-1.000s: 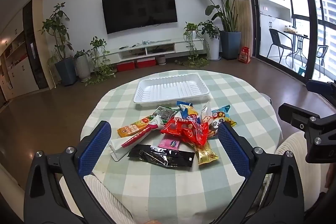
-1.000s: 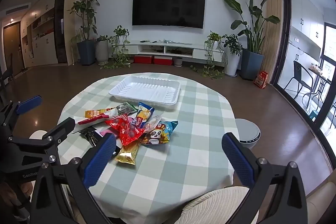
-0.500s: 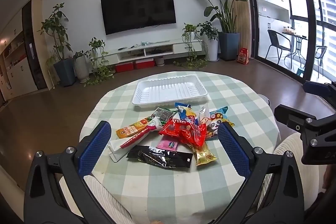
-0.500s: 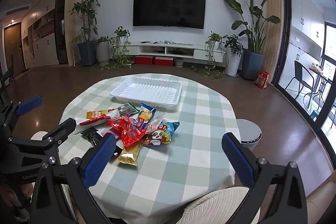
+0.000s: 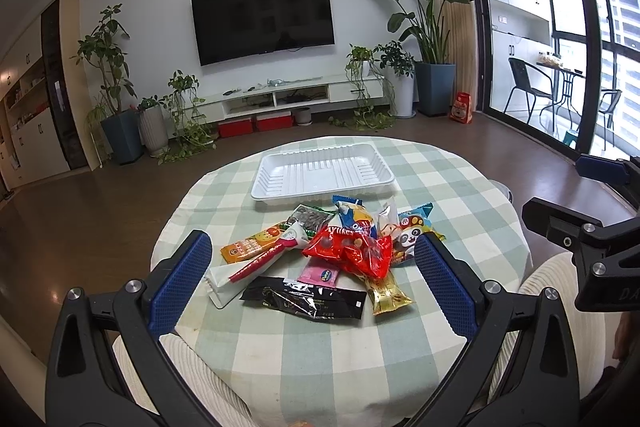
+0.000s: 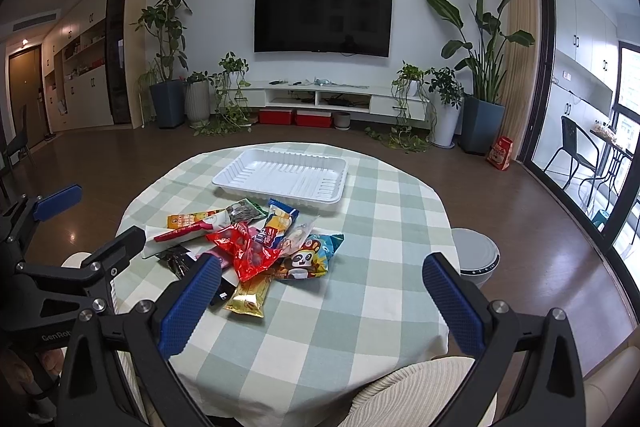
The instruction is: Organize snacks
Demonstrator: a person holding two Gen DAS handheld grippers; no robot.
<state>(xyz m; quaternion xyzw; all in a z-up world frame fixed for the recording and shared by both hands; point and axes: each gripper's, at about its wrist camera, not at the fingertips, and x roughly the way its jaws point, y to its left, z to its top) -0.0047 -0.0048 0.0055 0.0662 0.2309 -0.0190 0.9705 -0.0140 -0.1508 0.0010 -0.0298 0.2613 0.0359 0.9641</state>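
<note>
White tray (image 5: 322,169) sits empty; I've barely drifted nearer the snack pile (image 5: 336,255), both tongs (image 5: 312,291) (image 6: 316,307) released, nothing sorted.

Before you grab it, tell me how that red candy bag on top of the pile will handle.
The red candy bag looks crinkled and glossy, so it is probably floppy and somewhat slippery. It lies across other snacks, so lifting it may drag the gold packet along. It is likely light.
</note>
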